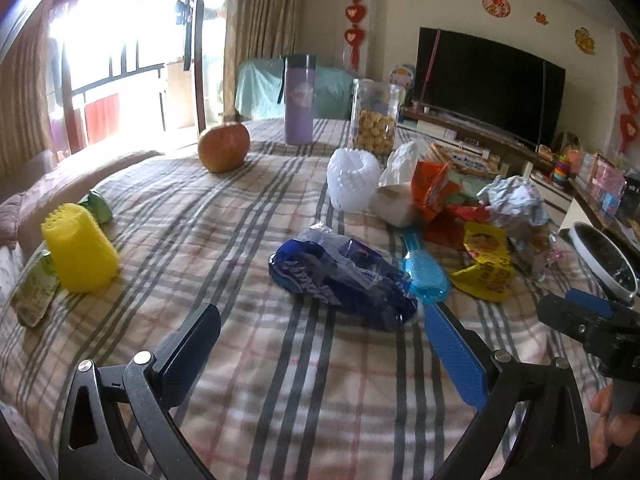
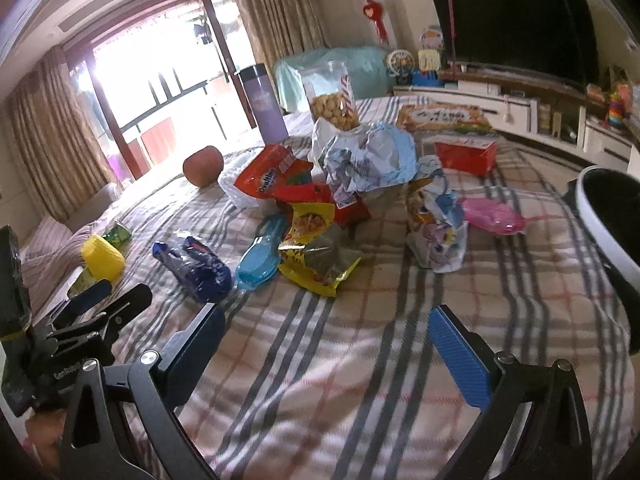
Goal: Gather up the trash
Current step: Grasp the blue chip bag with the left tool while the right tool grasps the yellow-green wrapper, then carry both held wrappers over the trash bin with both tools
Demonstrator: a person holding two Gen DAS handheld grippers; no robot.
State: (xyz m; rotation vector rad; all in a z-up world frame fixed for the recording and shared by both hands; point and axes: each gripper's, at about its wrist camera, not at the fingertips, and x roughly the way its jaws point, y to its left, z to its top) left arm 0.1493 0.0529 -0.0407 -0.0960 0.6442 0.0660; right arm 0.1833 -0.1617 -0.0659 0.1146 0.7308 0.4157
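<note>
Trash lies on a plaid cloth (image 1: 248,216). A crumpled blue wrapper (image 1: 340,276) (image 2: 196,264) sits just ahead of my left gripper (image 1: 320,312), which is open and empty. Right of it are a light blue plastic piece (image 1: 424,272), a yellow snack bag (image 1: 486,264) (image 2: 316,256), a red-orange bag (image 2: 272,176), crumpled foil paper (image 2: 368,156), a cartoon-printed bag (image 2: 436,232) and a pink wrapper (image 2: 494,216). My right gripper (image 2: 328,314) hovers open over bare cloth, short of the pile.
A white bin with a black liner (image 2: 608,216) stands at the right edge. An apple (image 1: 224,148), a purple flask (image 1: 299,100), a snack jar (image 1: 374,120), a white foam net (image 1: 352,180), a yellow cup (image 1: 80,256), green packets (image 1: 34,292) and a red box (image 2: 466,156) also sit here.
</note>
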